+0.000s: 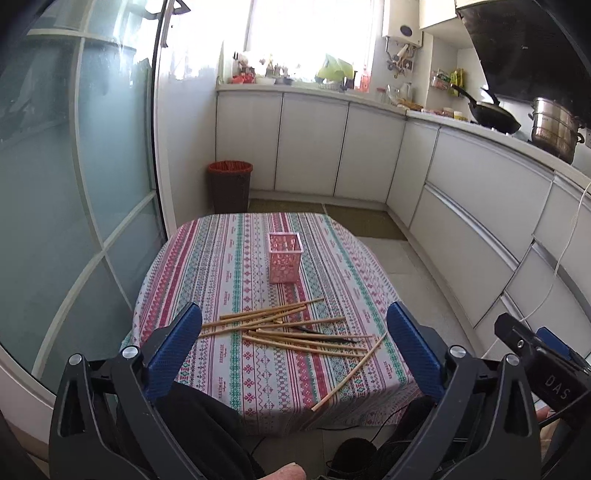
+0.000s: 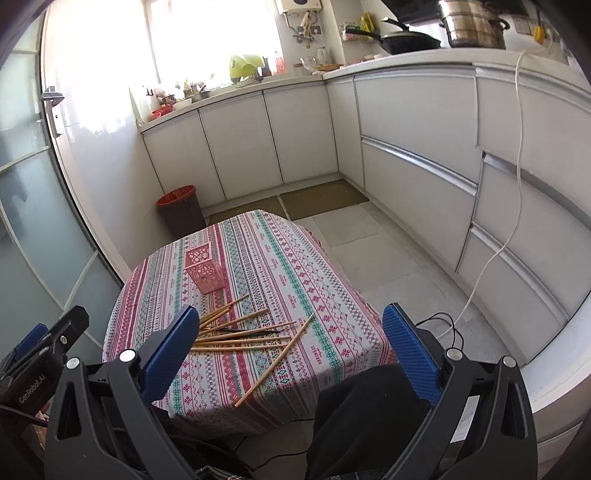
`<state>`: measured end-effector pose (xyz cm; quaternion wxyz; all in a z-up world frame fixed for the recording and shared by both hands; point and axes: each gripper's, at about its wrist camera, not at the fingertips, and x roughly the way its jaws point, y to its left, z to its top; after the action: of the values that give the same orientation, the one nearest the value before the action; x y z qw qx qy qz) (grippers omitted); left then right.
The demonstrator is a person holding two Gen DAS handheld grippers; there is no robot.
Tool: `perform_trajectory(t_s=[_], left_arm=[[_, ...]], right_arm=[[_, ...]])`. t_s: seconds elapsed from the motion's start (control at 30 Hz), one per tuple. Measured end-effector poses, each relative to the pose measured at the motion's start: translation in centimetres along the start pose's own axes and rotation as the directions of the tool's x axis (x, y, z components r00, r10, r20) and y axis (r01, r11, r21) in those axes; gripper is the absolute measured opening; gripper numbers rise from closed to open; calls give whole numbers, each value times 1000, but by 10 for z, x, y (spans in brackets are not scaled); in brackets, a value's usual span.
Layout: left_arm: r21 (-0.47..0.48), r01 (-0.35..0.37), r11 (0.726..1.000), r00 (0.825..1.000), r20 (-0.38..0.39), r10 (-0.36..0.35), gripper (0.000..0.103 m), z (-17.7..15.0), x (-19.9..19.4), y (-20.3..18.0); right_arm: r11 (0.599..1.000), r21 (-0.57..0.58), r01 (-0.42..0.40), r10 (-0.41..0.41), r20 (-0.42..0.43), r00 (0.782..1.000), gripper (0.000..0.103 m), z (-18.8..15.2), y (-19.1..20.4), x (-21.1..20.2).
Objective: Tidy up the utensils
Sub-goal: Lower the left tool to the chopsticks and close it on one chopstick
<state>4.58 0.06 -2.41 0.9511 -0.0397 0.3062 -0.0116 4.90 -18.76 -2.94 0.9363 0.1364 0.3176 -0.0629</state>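
Left to right, as I viewed the scene through both wrist cameras. At 9 o'clock stood a frosted glass door [image 1: 74, 184], and just beyond the table's far-left corner, at about 11 o'clock, a dark waste bin [image 1: 229, 186] with a red liner, well apart from anything I needed. My left gripper [image 1: 293, 343] hung above the near edge of the table [image 1: 207, 266], its blue pads spread wide and grasping nothing; I judged it was held back and high so that the whole work area lay framed between the fingers. Centred on the patterned cloth at 12 o'clock, the pink lattice holder [image 1: 283, 257] stood upright and looked empty, set beyond the pile so that sticks could be carried forward into it. Nearer to me, the chopsticks [image 1: 295, 328] lay loose and crossed in a flat heap, mostly wooden with a dark one or two among them; one stray chopstick [image 1: 351, 371] pointed toward 5 o'clock, its tip over the table's near edge. My right gripper [image 2: 288, 345] was likewise released and empty, hovering short of the heap. At 2 o'clock the white cabinets [image 2: 413, 147] carried a black wok [image 2: 406, 40] and a steel pot [image 2: 471, 24]. No stick had yet been collected.
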Motion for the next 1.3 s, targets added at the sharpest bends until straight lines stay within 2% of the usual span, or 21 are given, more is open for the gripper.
perform_trajectory(t_s=[0.07,0.17,0.23,0.3,0.37,0.47,0.53,0.57,0.6,0.73,0.87,1.03,1.13,1.2,1.3], left_arm=[[43,-14,999,997,-70,17,96,-1,20,-3],[120,-41,992,991,-120,56,96,-5,48,-8],[167,-21,986,986,-157,48,96,-8,68,-12],[211,27,977,971,-238,25,96,-12,94,-17],[257,81,963,940,-342,12,96,-20,126,-23],[268,171,948,874,-486,-20,96,-31,169,-27],[207,224,952,838,-539,-80,96,-32,189,-27],[185,265,946,811,-574,-115,96,-32,201,-30],[191,296,936,789,-602,-127,96,-34,208,-37],[255,374,892,732,-671,-115,96,-36,238,-73],[254,425,869,683,-719,-124,96,-36,271,-107],[299,468,831,643,-761,-89,95,-38,305,-148],[327,482,813,633,-772,-64,95,-37,322,-167],[332,495,803,617,-785,-55,94,-38,332,-176],[326,521,789,575,-817,-42,80,-43,347,-186]], right_arm=[[999,37,-5,7,-44,999,97,-1,-7,10],[996,88,4,5,-103,995,97,-4,-19,25],[994,113,14,2,-140,990,97,-6,-26,36],[989,143,24,2,-175,985,97,-9,-35,48],[984,175,21,18,-222,975,97,-12,-46,61],[969,246,4,69,-289,955,97,-15,-62,82],[961,277,-3,88,-296,951,97,-15,-72,90],[959,283,0,87,-293,952,97,-14,-75,92],[958,287,2,84,-290,953,97,-13,-79,95],[954,299,34,52,-276,960,97,-6,-93,101],[939,339,59,44,-287,957,97,-4,-108,110],[927,364,89,31,-312,950,97,-5,-122,119],[924,369,101,21,-312,950,97,-4,-129,122],[923,369,112,10,-312,950,97,-3,-133,123],[917,380,121,7,-318,948,97,-3,-138,126]])
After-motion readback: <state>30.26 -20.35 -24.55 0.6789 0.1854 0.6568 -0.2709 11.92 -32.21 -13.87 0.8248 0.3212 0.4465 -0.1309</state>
